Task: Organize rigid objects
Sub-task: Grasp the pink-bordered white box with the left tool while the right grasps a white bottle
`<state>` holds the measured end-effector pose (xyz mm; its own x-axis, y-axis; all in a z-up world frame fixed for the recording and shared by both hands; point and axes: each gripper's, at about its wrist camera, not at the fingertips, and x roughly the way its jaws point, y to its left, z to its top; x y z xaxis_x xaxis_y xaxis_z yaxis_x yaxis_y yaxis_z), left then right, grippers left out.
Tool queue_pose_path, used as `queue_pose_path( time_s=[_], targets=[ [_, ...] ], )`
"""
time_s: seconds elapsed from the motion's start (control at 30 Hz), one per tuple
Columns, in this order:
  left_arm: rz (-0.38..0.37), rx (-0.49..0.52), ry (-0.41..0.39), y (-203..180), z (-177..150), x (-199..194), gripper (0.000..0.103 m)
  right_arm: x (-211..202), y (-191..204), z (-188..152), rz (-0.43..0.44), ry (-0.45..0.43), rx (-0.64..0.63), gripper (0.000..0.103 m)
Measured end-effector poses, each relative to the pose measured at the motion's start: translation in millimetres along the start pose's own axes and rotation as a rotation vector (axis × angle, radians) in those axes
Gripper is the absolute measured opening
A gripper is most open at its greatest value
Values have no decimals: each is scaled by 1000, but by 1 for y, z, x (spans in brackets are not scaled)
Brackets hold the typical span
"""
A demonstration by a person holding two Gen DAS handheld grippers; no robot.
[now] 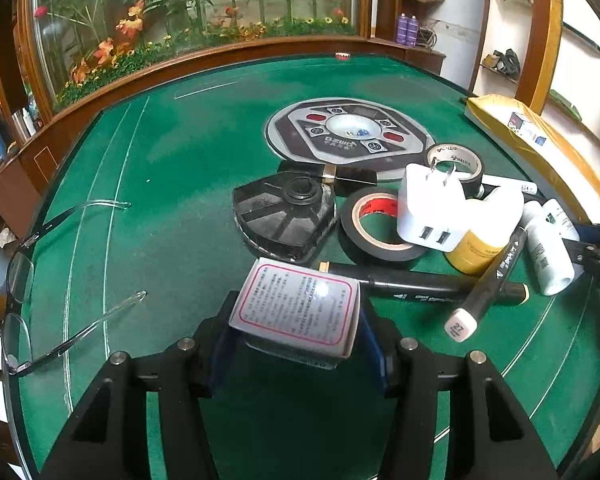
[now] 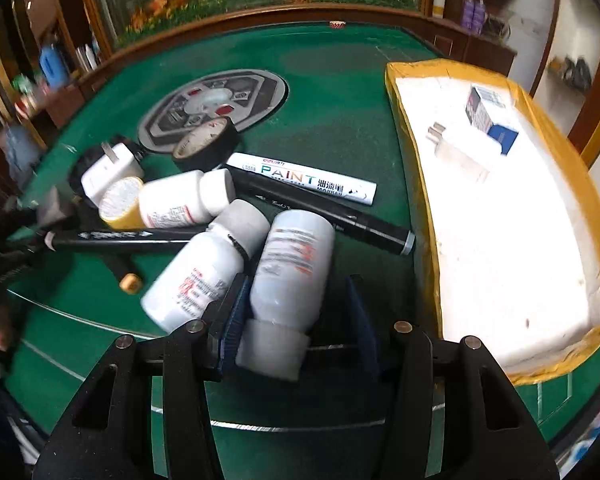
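The green bench [image 2: 332,92] carries a white foam tray [image 2: 512,216] with a yellow rim at the right, well apart from the heap of tape, markers and bottles; the tray already holds a small boxed item and a plug, so it looks like the sorting place. The right gripper [image 2: 296,316] straddles a white bottle [image 2: 292,264]; only the left pad visibly touches, so I cannot tell whether it is clamped; square the jaws on the body before lifting. The left gripper [image 1: 300,336] grasps a small labelled box [image 1: 300,304]; keep it level.
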<state>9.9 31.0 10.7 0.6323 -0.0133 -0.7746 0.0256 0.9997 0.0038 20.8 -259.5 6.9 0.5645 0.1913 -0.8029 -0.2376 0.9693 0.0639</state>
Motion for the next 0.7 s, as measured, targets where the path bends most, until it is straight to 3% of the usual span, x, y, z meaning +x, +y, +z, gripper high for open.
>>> queue_pose_path(
  time_s=[0.07,0.5,0.7],
  targets=[
    [-5,-2,-1,0,-1,-1,53,1,1,-1,-35,-11,-30,37],
    [-26,-30,-106,5,3,-22,53,-41,-12,-6,82,-173,27,37],
    [-47,-53,-160,4,6,-31,53,-44,-7,-9,171,-177,33,34]
  ],
)
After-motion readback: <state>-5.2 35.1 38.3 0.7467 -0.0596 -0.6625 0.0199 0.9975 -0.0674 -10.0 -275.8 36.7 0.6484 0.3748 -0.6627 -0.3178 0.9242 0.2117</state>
